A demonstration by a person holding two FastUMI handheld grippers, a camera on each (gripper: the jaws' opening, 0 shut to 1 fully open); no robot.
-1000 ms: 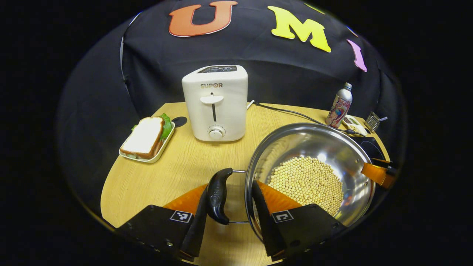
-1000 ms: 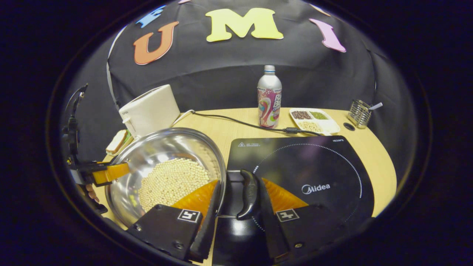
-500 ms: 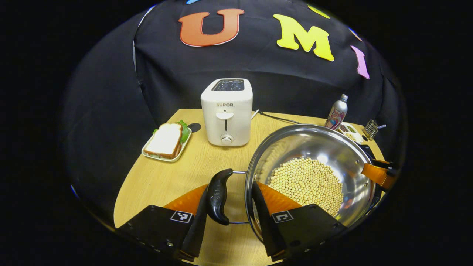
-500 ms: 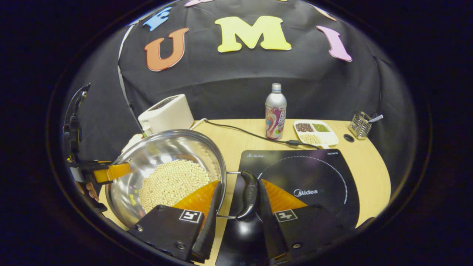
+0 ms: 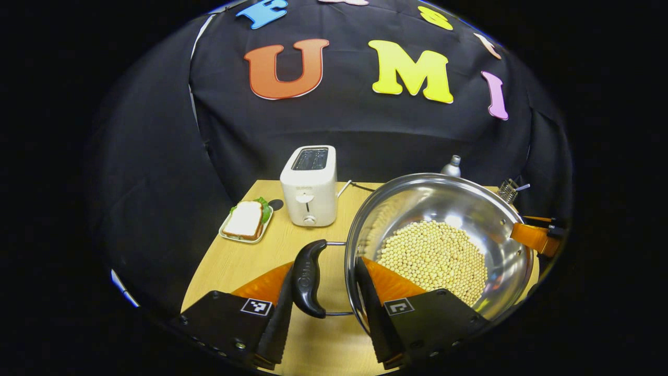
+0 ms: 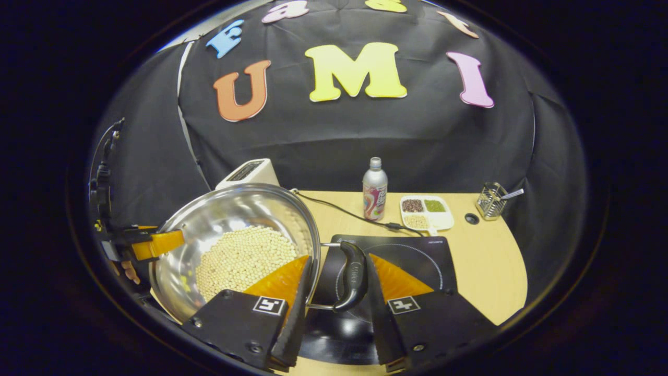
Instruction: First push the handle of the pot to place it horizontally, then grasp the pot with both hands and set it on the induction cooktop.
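Observation:
A steel pot half full of pale beans hangs in the air above the wooden table. My left gripper is shut on the pot: one finger presses the black left handle, the other the inside of the wall. In the right gripper view, my right gripper clamps the same pot at its other black handle. Below that handle lies the black induction cooktop. Each gripper shows at the pot's far rim in the other's view.
A white toaster and a tray with a sandwich stand at the table's back left. Behind the cooktop are a drink bottle, a divided dish of grains, a wire holder and a black cable.
Both grippers have risen with the pot held between them. The table, toaster and cooktop now look smaller and farther below. The grip on both handles is unchanged.

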